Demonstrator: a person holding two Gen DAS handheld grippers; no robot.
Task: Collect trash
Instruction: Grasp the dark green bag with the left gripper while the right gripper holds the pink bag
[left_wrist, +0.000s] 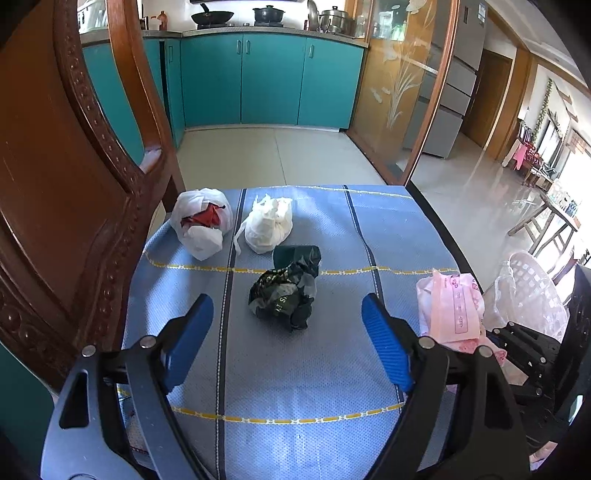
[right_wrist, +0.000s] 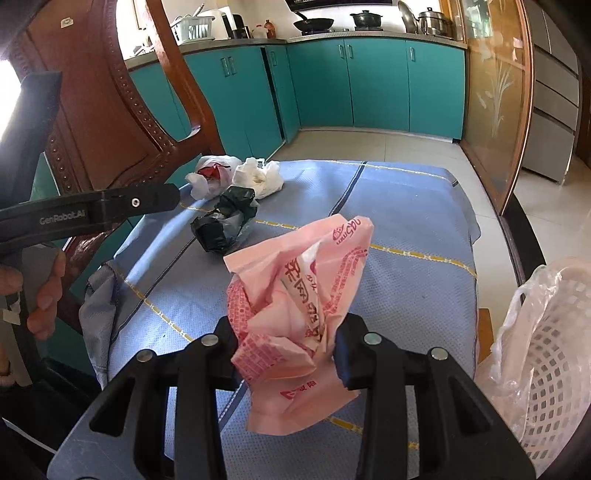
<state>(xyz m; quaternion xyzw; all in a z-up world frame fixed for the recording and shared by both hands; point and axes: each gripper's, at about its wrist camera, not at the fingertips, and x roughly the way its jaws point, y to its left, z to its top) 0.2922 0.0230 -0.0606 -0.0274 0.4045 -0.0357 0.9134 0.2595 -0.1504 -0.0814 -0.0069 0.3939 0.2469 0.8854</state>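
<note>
Right tool (right_wrist: 286, 354) pinches a crumpled pink bag (right_wrist: 295, 306); left tool (left_wrist: 288, 332) gapes wide. The slippery bag could slide free before reaching the white basket (right_wrist: 546, 354).

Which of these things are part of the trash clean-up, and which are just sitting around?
Part of the job:
pink bag in the right hand-held gripper
black bag
two white bundles
lined white basket

Just around:
wooden chair
pots
teal cabinets

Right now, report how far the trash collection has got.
Done: nothing shows in the lined white basket yet. In hand: the right gripper is shut on the pink wrapper; the left gripper is open, aimed at the black bag. Left: that bag and two white bundles.
</note>
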